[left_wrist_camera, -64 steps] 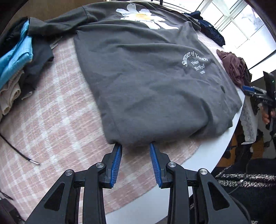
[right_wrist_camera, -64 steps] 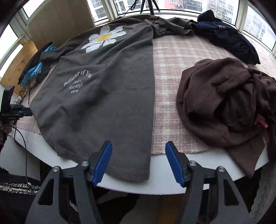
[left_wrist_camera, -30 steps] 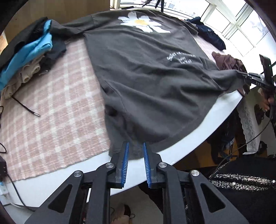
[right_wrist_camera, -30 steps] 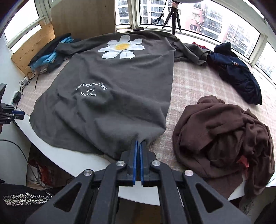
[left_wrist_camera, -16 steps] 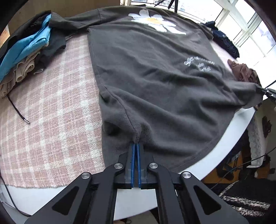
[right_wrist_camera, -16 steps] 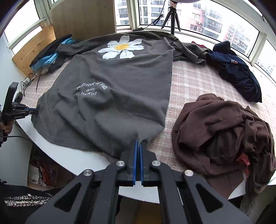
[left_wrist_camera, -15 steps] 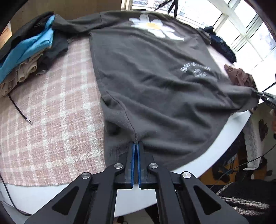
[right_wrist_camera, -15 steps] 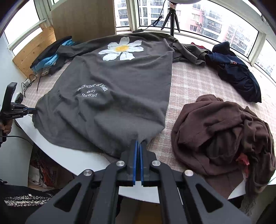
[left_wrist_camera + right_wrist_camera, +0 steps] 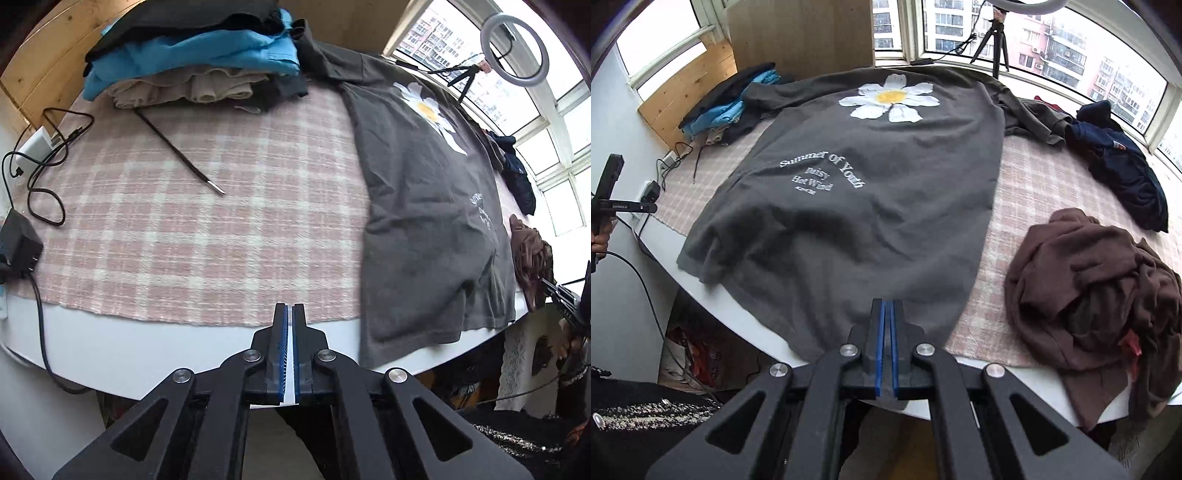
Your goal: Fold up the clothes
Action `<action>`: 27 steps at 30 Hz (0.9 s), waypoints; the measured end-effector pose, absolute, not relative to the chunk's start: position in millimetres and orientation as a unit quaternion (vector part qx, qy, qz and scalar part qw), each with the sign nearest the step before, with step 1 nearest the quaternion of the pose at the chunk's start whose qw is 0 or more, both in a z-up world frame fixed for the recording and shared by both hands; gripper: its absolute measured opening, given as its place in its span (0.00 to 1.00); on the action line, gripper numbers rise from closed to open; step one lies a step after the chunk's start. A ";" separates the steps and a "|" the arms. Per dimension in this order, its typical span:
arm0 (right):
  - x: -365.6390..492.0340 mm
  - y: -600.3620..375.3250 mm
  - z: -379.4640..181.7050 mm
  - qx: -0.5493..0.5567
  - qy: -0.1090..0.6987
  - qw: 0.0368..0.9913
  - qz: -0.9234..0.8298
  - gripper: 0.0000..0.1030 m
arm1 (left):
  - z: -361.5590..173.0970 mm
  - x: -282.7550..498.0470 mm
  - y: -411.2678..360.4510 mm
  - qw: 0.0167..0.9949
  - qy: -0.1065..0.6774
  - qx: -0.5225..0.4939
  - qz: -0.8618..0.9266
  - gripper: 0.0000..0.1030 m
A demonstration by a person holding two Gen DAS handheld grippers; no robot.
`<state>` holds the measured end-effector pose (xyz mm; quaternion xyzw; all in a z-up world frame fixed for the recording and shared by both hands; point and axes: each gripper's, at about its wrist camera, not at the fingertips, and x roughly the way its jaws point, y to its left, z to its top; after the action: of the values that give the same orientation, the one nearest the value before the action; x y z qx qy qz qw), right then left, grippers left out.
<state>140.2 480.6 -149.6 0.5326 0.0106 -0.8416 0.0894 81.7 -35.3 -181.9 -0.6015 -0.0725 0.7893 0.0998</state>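
A dark grey T-shirt point(image 9: 868, 221) with a daisy print and white lettering lies spread on the pink plaid cloth point(image 9: 184, 221), its hem hanging over the round table's near edge. My right gripper point(image 9: 886, 306) is shut on the hem near the shirt's right corner. In the left wrist view the T-shirt point(image 9: 424, 206) lies off to the right. My left gripper point(image 9: 293, 310) hovers over the cloth's edge, clear of it. Its jaws are opening, a thin slit apart, with nothing between them.
A folded stack of blue, beige and black clothes point(image 9: 192, 62) sits at the far left. A brown garment point(image 9: 1100, 288) and a navy one point(image 9: 1123, 166) lie crumpled on the right. A dark cord point(image 9: 177, 151), cables and a charger point(image 9: 22, 247) lie on the left.
My left gripper has let go of the shirt's left hem corner and swung left, off the shirt, over the plaid cloth. The right gripper still clamps the hem.
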 end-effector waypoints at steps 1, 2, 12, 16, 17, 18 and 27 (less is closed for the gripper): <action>144.0 488.1 -150.7 0.536 0.007 0.080 -0.840 0.03 | -186.8 84.1 -28.5 0.111 -0.075 -0.604 0.786 0.16; 147.7 495.5 -151.9 0.540 0.003 0.071 -0.839 0.03 | -190.8 86.4 -17.2 0.120 -0.068 -0.606 0.784 0.25; 166.0 529.6 -165.2 0.545 -0.068 0.039 -0.834 0.10 | -243.2 92.8 59.5 0.128 0.011 -0.654 0.745 0.27; 170.9 534.4 -172.7 0.541 -0.085 0.044 -0.836 0.20 | -242.3 96.1 70.8 0.137 0.002 -0.642 0.755 0.04; 172.1 535.8 -176.9 0.542 -0.090 0.047 -0.834 0.22 | -241.4 97.2 73.9 0.140 0.004 -0.639 0.757 0.03; 173.3 537.1 -182.0 0.543 -0.095 0.050 -0.833 0.23 | -240.5 98.3 77.0 0.143 0.007 -0.636 0.758 0.03; 174.5 527.7 -225.8 0.569 -0.132 0.083 -0.807 0.24 | -177.2 96.5 25.9 0.121 -0.056 -0.576 0.806 0.03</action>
<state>174.5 527.7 -225.8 0.5691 -0.1317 -0.8074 0.0825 96.5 25.9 -177.2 -0.5761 -0.0559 0.8064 0.1212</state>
